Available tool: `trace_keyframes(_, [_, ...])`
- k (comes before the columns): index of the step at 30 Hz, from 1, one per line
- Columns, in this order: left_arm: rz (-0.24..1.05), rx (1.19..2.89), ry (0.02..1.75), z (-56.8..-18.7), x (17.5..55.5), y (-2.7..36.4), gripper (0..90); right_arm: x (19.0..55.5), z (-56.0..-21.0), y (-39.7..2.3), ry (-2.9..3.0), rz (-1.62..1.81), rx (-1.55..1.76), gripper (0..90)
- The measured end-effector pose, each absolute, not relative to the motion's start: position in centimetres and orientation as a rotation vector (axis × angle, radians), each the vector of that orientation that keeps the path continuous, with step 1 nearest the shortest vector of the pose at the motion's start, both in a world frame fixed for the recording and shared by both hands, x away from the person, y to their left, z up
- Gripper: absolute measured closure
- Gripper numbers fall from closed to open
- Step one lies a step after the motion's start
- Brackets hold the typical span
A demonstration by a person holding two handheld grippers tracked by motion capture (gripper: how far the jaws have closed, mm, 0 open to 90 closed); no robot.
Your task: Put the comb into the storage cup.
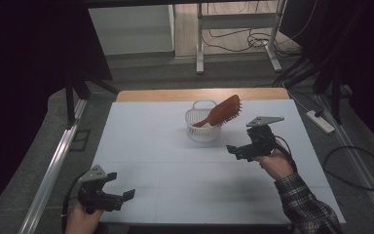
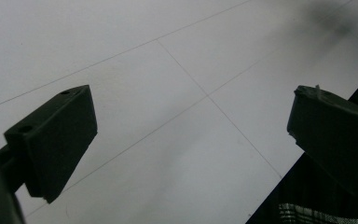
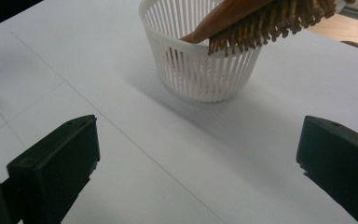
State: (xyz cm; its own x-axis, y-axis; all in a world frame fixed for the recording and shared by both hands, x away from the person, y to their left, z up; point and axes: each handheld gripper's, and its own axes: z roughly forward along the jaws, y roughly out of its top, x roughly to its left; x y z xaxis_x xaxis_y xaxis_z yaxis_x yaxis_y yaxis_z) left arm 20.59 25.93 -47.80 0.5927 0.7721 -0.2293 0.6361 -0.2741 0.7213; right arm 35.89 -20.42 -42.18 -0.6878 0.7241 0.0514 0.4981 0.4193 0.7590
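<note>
A brown wooden hairbrush [image 1: 222,111] leans in a small white slatted basket [image 1: 199,130] at the table's far middle, handle down inside, bristled head sticking out over the right rim. The right gripper view has the basket [image 3: 200,70] and the brush [image 3: 261,16] just ahead. My right gripper [image 1: 237,150] hovers open and empty to the basket's right and a bit nearer. My left gripper [image 1: 121,195] rests open and empty at the table's near left corner. Its black jaws stand wide apart over bare white board in the left gripper view.
The white board [image 1: 175,170] covers a wooden table [image 1: 151,95]. Metal rails [image 1: 53,165] run along the left, a power strip [image 1: 321,122] and cables [image 1: 355,161] lie on the floor at right. A desk frame [image 1: 233,29] stands behind.
</note>
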Motion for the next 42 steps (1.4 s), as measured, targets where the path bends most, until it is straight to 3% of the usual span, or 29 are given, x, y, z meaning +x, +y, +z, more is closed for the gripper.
trace_keyframes(42, [0.224,1.972,1.084,-47.7,20.2,26.2,0.6,32.8,-42.9,-22.9,2.428,1.120,1.081,0.0])
